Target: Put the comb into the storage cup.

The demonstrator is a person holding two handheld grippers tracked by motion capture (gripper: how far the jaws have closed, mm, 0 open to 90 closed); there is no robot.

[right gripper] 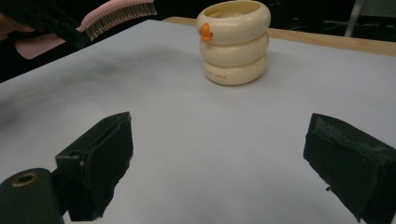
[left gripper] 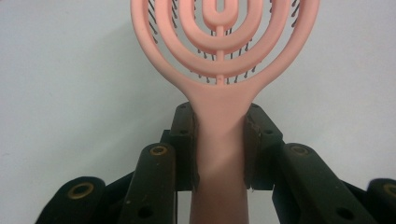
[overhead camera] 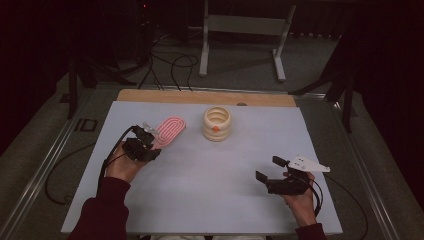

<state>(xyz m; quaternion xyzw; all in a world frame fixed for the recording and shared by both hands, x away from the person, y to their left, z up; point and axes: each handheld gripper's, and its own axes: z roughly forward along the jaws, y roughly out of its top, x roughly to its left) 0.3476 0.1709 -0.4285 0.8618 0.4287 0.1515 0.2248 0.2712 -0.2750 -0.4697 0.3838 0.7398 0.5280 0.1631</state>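
table: a pale grey-white table point(overhead camera: 210, 180) with a wooden strip along its far edge carries everything; it is bare between the two hands.
holder: a cream plastic holder shaped as three stacked rings with a small orange knob on its side point(overhead camera: 217, 123) stands upright near the far middle, open at the top and, as far as can be seen, with nothing in it.
brush: a pink plastic vented hairbrush with looped ribs and dark bristles point(left gripper: 224, 42) is lifted off the table at the left, just left of the holder, bristles facing down.
left gripper point(left gripper: 219, 149): its jaws are clamped on the brush's handle, one pad pressed on each side.
right gripper point(right gripper: 215, 158): jaws stand wide apart with nothing between them, low over the table at the near right, facing the holder.
step in hand: by the look of it, carrying the grasped brush toward the holder.
next move: probably calls for tipping the brush upright and lining it up over the holder's opening; the free right gripper could steady the holder.
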